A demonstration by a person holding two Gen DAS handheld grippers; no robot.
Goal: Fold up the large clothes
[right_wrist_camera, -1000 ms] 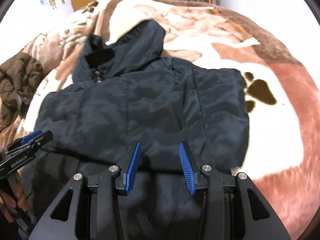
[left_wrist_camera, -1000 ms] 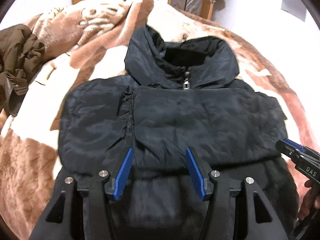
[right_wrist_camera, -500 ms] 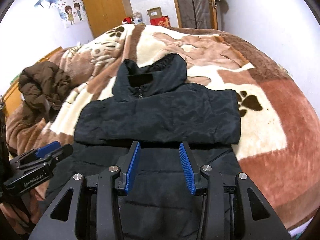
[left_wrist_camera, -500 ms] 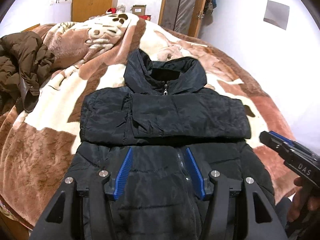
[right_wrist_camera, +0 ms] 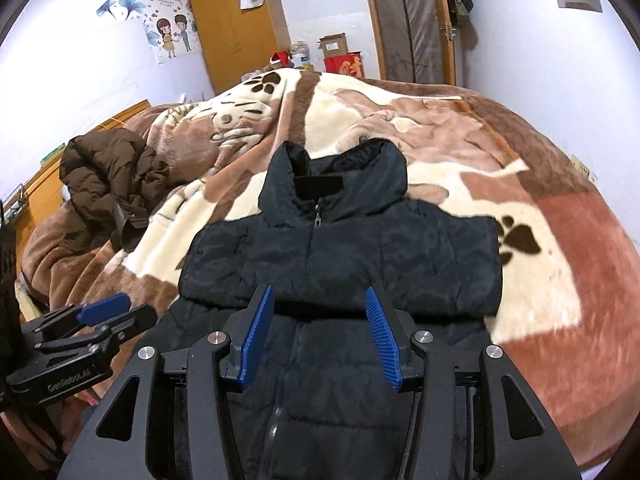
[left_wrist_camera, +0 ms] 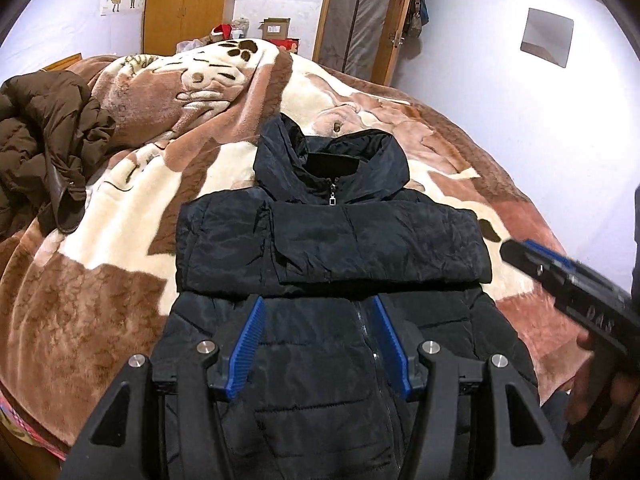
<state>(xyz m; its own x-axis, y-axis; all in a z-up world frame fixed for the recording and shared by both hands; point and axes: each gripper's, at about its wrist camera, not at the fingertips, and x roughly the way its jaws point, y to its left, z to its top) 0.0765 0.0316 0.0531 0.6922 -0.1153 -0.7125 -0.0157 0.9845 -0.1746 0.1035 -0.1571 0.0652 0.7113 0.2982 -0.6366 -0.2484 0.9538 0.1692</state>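
A black hooded puffer jacket (left_wrist_camera: 332, 240) (right_wrist_camera: 340, 252) lies front-up on the bed, zipped, with both sleeves folded across the chest. My left gripper (left_wrist_camera: 318, 308) hovers open above the jacket's lower half, with only the fabric below showing between its blue pads. My right gripper (right_wrist_camera: 319, 292) hangs over the same lower part; its jaws are opening and hold nothing. Each gripper shows in the other's view: the right gripper (left_wrist_camera: 532, 252) at the right edge, held by a hand, and the left gripper (right_wrist_camera: 108, 312) at the left edge.
A brown and cream paw-print blanket (left_wrist_camera: 120, 280) (right_wrist_camera: 560, 260) covers the bed. A crumpled brown puffer jacket (left_wrist_camera: 48, 140) (right_wrist_camera: 108, 172) lies at its left side. Beyond the bed stand a wooden wardrobe (right_wrist_camera: 240, 28), a door (right_wrist_camera: 408, 20) and some boxes.
Both grippers have pulled back and risen away from the jacket, so more of the bed and room shows. The right gripper's jaws stand wider than before.
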